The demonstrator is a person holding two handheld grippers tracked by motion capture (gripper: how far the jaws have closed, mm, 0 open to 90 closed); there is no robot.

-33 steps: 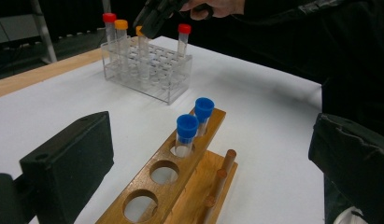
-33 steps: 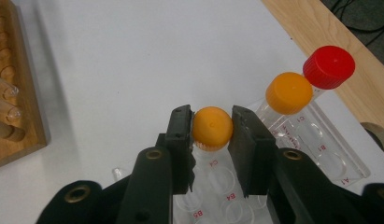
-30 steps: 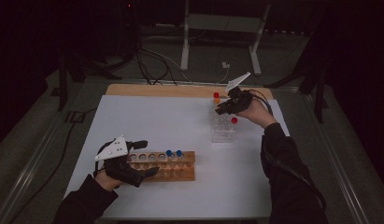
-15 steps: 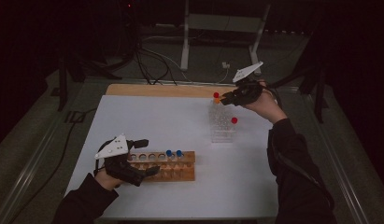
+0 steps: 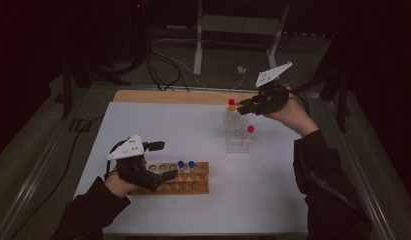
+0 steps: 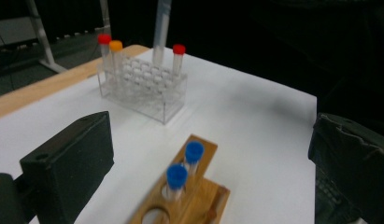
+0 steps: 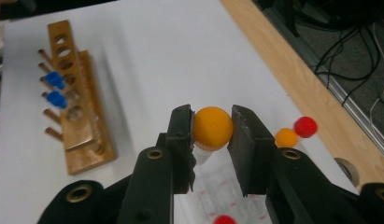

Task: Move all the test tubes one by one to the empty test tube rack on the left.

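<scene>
My right gripper is clamped on the orange-capped tube by its cap, lifted above the clear rack; I judge it light, slick, breakable.

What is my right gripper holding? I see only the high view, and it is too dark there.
Observer: In the right gripper view, the right gripper is shut on the round cap of an orange-capped tube.
Operator: Is this tube already out of the rack?
Observer: The left gripper view shows it hanging upright over the clear rack, with its lower end near the rack's top. I cannot tell if it is fully free.
</scene>
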